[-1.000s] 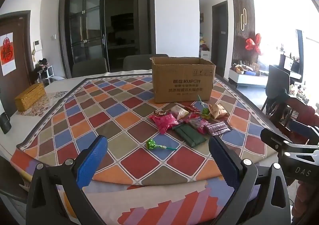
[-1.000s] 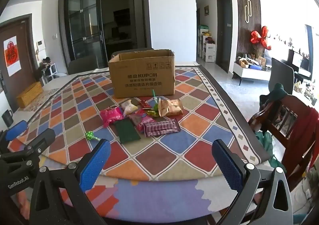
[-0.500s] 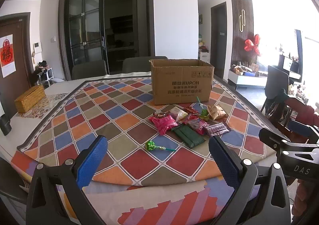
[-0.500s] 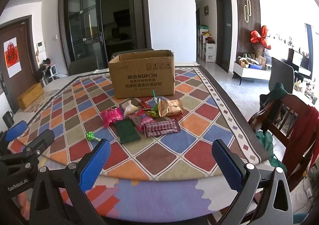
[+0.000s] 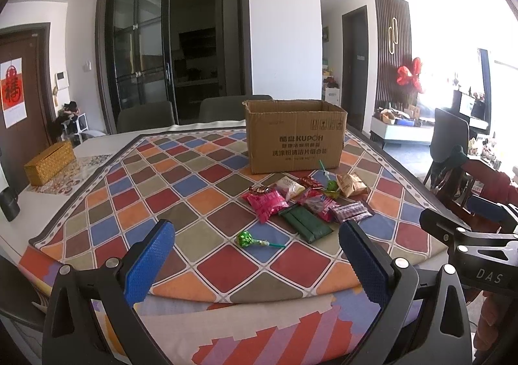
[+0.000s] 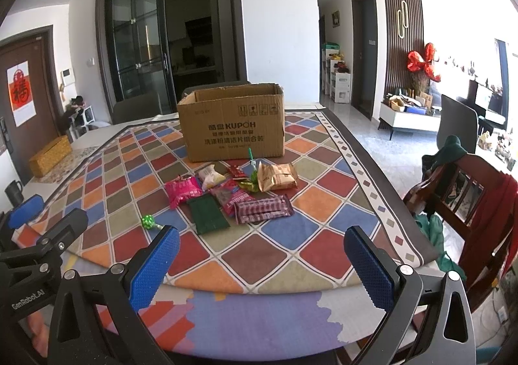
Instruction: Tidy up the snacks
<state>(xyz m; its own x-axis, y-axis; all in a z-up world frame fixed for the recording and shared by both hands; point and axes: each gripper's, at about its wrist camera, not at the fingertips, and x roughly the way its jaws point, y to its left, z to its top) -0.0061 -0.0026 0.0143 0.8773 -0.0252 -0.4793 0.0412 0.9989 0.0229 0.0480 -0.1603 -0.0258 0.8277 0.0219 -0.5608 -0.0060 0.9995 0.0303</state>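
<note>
An open cardboard box (image 5: 294,138) (image 6: 233,124) stands on the checkered tablecloth. In front of it lie several snacks: a pink packet (image 5: 266,202) (image 6: 183,190), a dark green packet (image 5: 306,225) (image 6: 208,214), a maroon striped bar (image 5: 352,211) (image 6: 263,209), a brown bag (image 5: 351,185) (image 6: 278,176), a white pouch (image 5: 289,187) and a green lollipop (image 5: 246,239) (image 6: 148,222). My left gripper (image 5: 255,263) is open and empty at the near table edge. My right gripper (image 6: 259,268) is open and empty beside it.
A woven tissue box (image 5: 48,162) and a black mug (image 5: 9,204) sit at the table's left. A wooden chair with red cloth (image 6: 469,203) stands right of the table. Grey chairs (image 5: 145,117) stand behind it.
Both grippers have shifted slightly; the view has tilted a little. Nothing on the table has moved and both grippers stay open.
</note>
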